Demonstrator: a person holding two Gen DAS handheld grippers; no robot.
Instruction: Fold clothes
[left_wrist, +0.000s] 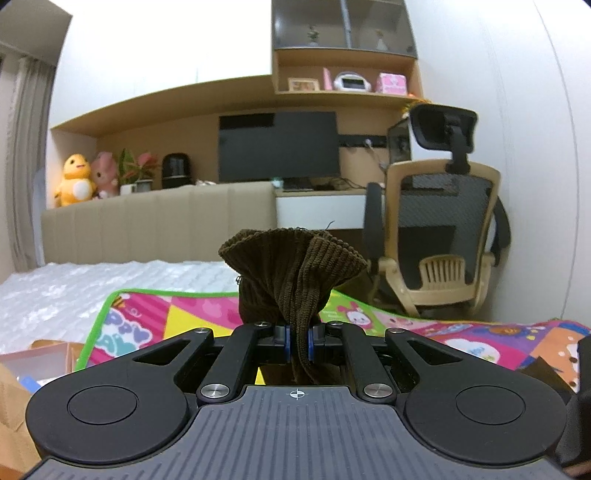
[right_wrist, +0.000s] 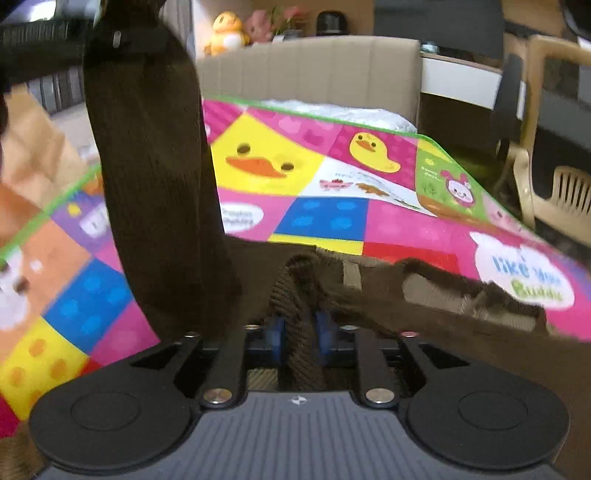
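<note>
A dark brown corduroy garment (left_wrist: 291, 273) is bunched between the blue pads of my left gripper (left_wrist: 298, 341), which is shut on it and held up above the colourful play mat (left_wrist: 155, 317). In the right wrist view my right gripper (right_wrist: 299, 332) is shut on another ribbed fold of the same brown corduroy garment (right_wrist: 303, 288). A long strip of it (right_wrist: 155, 184) hangs from the upper left down to the mat, and its tan-lined part (right_wrist: 461, 299) trails off to the right over the play mat (right_wrist: 325, 218).
The mat lies on a bed with a white quilted cover (left_wrist: 74, 291) and beige headboard (left_wrist: 159, 221). A tan office chair (left_wrist: 439, 236) stands to the right. Behind are a desk, monitor (left_wrist: 279, 146) and plush toys (left_wrist: 75, 179). Cardboard boxes (left_wrist: 40, 354) sit at the left.
</note>
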